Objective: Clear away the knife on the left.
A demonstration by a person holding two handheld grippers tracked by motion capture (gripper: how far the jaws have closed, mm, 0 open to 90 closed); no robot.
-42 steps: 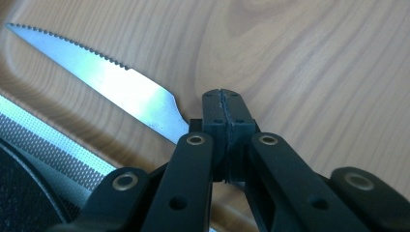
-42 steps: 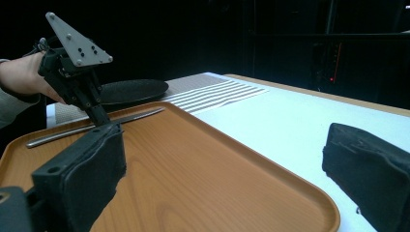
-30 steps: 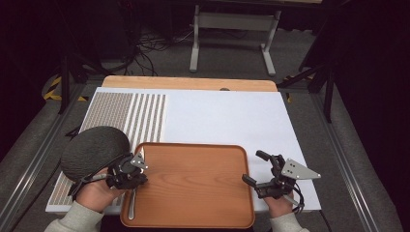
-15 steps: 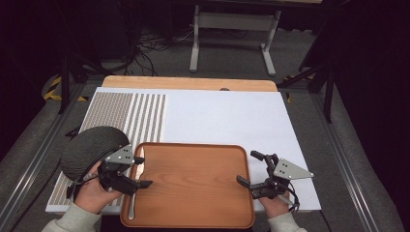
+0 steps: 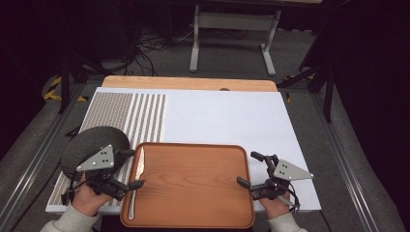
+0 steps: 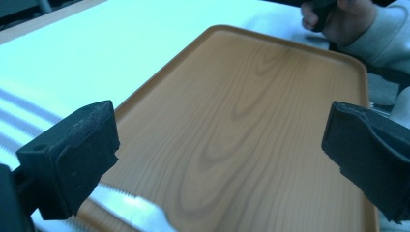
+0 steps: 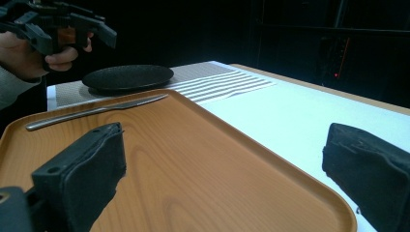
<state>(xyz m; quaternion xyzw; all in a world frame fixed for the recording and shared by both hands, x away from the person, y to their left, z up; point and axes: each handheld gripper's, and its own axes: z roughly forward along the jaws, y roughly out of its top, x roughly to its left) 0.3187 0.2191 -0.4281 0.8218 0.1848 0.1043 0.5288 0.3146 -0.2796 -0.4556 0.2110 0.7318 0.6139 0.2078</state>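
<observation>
A wooden tray [image 5: 193,188] lies at the table's near edge. A silver knife [image 5: 136,179] rests flat along its left side, blade pointing away. My left gripper [image 5: 131,169] hovers over the knife. Its jaws have just been opening and stand wide, with nothing gripped between them. In the left gripper view the jaws [image 6: 220,145] frame the tray [image 6: 251,111], and the serrated blade [image 6: 133,209] lies below the left jaw. My right gripper [image 5: 249,169] is open at the tray's right edge. In its own view [image 7: 225,169] it faces the knife [image 7: 96,111] and the other gripper [image 7: 58,29].
A dark round plate [image 5: 92,145] [image 7: 128,76] sits left of the tray on a striped placemat [image 5: 130,116]. A white mat [image 5: 227,121] covers the table beyond the tray. A wooden strip [image 5: 188,83] runs along the far edge.
The left gripper's jaws opened wide and let go of the knife, which now lies on the tray. The left hand drew back to the left. The right gripper barely moved.
</observation>
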